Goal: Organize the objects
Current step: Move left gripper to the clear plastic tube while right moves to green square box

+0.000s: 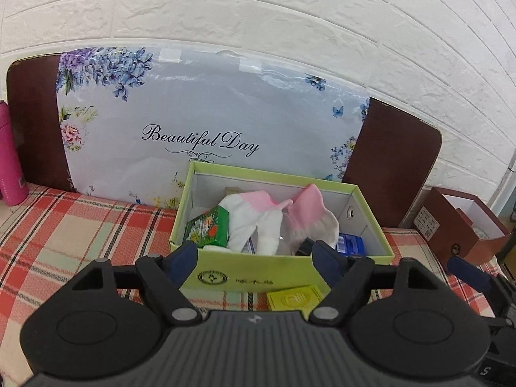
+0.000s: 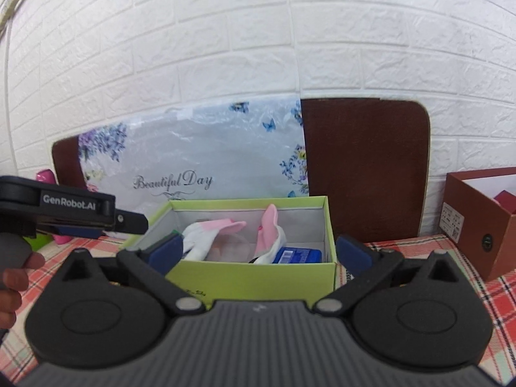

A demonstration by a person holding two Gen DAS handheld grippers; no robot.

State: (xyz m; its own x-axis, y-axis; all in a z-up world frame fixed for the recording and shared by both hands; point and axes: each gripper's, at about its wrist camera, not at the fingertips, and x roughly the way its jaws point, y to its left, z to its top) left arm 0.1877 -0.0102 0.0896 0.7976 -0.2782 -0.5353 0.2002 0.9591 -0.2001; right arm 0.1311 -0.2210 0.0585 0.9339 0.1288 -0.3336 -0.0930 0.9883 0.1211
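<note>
The green box [image 1: 283, 275] sits open on the plaid cloth [image 1: 64, 225] against the floral pillow [image 1: 209, 113], and in it we see two pink-and-white socks [image 1: 258, 219], a green carton [image 1: 209, 229] and a blue packet [image 1: 351, 243]. A yellow packet [image 1: 295, 300] lies just before it. Our left gripper [image 1: 254, 254] and right gripper [image 2: 258, 253] both stand released, holding nothing. A brown box [image 2: 483, 222] stands to the right.

Black grippers [image 1: 254, 258] with navy pads [image 2: 166, 251], silver screws, white "GenRobot.AI" lettering.
</note>
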